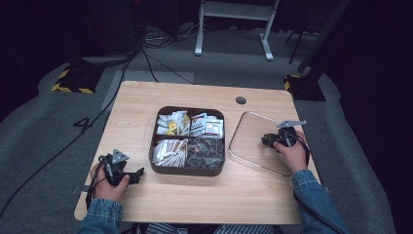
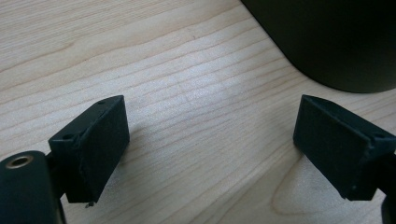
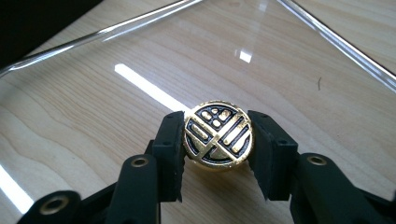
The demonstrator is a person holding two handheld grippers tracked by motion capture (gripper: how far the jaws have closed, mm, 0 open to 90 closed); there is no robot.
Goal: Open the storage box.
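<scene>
Right claw point(image 3: 218, 154) pinching a round gold-and-black coin point(image 3: 218, 135) by its edges, one pad on each side, patterned face turned up toward the camera. Held over a clear tray point(image 3: 327, 42), wood grain showing through the glassy bottom, raised rim running along the top and right of the right claw view; contact between coin and tray bottom impossible to tell. In the high view, same claw point(image 1: 269, 140) over the middle of the tray point(image 1: 243, 122), at the tabletop's right side, right hand point(image 1: 292, 153) behind it.

Left claw point(image 2: 210, 149) spread wide, nothing between the pads, bare tabletop point(image 2: 187, 84) beneath. Dark rounded wall of the box point(image 2: 336, 42) at the upper right of the left claw view, apart from the pads. In the high view, left claw point(image 1: 138, 174) low over the tabletop point(image 1: 146, 97) near its front left, left hand point(image 1: 111, 185) gripping it, tips pointing toward the box.

Box point(image 1: 187, 170) in the tabletop's middle, just left of the tray, split into four compartments: white packets point(image 1: 173, 122) back left, red-and-white packets point(image 1: 207, 125) back right, pale sticks point(image 1: 169, 152) front left, dark coins point(image 1: 207, 151) front right.
</scene>
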